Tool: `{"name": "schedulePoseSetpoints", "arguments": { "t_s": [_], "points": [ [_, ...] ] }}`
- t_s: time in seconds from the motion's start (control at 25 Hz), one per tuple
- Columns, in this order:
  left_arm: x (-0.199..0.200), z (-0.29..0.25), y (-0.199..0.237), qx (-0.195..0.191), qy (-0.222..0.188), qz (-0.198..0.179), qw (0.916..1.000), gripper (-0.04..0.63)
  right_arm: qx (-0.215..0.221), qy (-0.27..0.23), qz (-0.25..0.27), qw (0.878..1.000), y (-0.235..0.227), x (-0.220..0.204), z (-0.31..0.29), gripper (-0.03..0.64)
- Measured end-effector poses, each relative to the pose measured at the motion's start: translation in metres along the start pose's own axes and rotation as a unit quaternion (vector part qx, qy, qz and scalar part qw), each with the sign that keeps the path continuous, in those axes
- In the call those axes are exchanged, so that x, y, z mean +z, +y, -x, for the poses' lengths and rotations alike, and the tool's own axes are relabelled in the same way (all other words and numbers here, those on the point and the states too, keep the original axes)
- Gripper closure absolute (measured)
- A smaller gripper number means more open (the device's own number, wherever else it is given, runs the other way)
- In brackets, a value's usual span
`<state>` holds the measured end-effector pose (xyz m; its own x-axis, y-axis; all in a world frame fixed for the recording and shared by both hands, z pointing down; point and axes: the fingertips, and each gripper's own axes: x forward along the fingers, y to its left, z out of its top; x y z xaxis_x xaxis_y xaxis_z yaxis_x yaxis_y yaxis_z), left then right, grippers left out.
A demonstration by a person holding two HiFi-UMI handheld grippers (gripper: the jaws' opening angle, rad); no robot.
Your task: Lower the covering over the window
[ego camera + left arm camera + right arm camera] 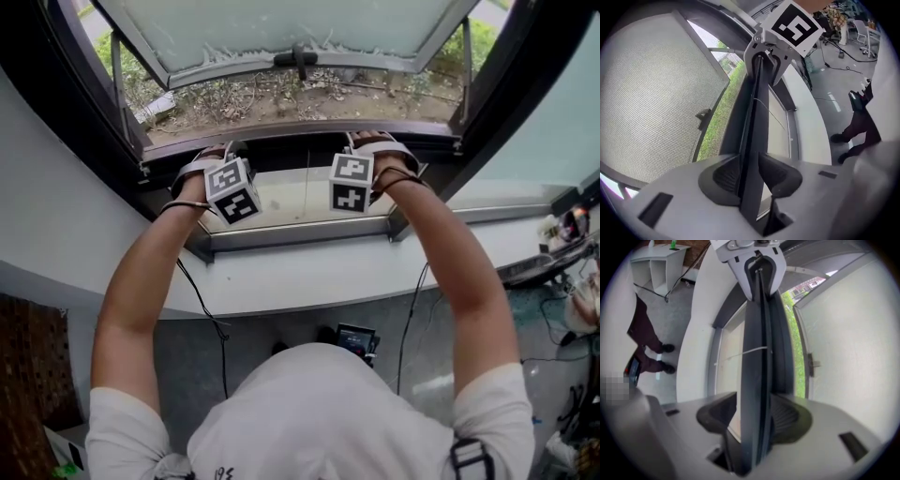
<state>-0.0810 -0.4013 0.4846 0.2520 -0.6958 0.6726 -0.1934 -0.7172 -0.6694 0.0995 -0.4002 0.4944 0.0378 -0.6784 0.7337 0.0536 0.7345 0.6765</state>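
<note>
A dark pull rail [300, 150] of the window covering runs across the window opening at hand height. Both hands reach up to it, marker cubes facing me. My left gripper [228, 155] holds the rail's left part; in the left gripper view the rail [752, 140] runs between the pads, and the left gripper [751, 173] is shut on it. My right gripper [367, 142] sits on the rail's right part. In the right gripper view the rail [757, 357] stands between the jaws of the right gripper [757, 416], with a gap at the left pad, so it is open.
Beyond the rail a frosted window sash [281, 28] with a dark handle [298, 61] swings outward over grass. A white sill [309, 272] lies below. Cables hang down to the floor, and a cluttered desk [562, 244] stands at the right. A white shelf [661, 263] is behind.
</note>
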Motion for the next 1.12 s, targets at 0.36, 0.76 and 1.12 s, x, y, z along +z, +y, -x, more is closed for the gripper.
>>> {"name": "schedulePoseSetpoints", "arguments": {
  "t_s": [0.36, 0.76, 1.12],
  "points": [
    [-0.001, 0.001, -0.001, 0.003, -0.001, -0.003, 1.0000, 0.469, -0.011, -0.017, -0.007, 1.000, 0.001, 0.001, 0.000, 0.400],
    [-0.001, 0.005, 0.000, 0.003, 0.000, 0.000, 1.0000, 0.469, -0.017, -0.022, -0.008, 1.000, 0.001, 0.000, 0.001, 0.400],
    [-0.004, 0.011, 0.002, 0.004, -0.003, 0.016, 0.9999, 0.469, -0.012, -0.013, -0.011, 1.000, 0.001, -0.002, 0.001, 0.402]
  ]
}}
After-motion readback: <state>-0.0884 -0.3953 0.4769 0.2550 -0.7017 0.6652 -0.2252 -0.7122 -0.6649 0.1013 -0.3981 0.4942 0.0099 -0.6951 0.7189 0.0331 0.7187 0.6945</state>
